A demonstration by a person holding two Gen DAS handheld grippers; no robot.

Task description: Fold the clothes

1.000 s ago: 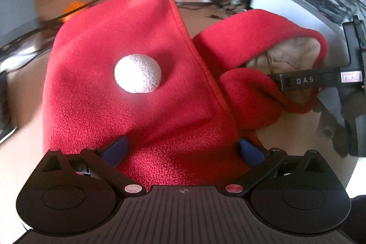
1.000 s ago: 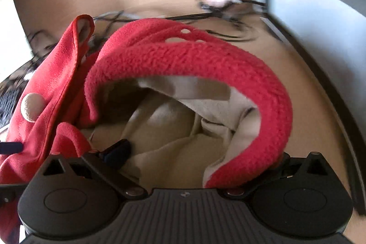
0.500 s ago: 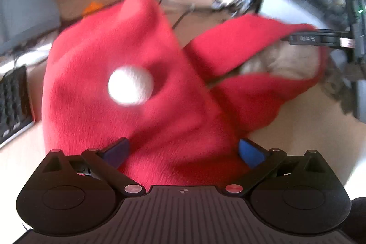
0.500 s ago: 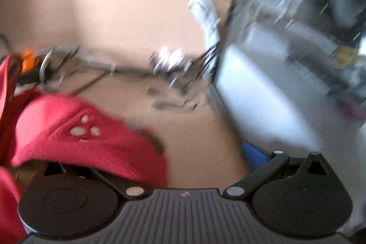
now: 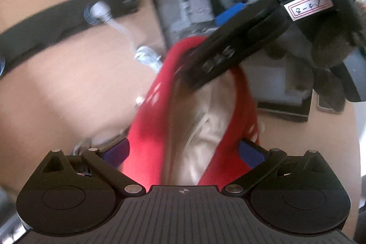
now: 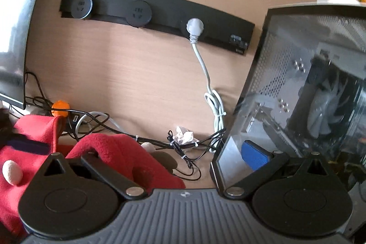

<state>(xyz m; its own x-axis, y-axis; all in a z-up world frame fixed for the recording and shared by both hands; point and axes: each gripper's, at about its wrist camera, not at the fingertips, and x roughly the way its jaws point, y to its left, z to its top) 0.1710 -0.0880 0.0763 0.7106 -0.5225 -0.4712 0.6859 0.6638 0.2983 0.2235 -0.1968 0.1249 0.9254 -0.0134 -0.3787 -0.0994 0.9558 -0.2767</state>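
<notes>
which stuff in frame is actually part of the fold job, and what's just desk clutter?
Job:
- red fleece garment
- left gripper
- right gripper

Lying about:
- power strip
- white cable
- PC case
- black cable tangle
- crumpled tissue
- monitor

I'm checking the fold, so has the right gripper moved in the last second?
Yes. The right gripper has swung up and right off the red garment, toward the wall power strip and computer case.
</notes>
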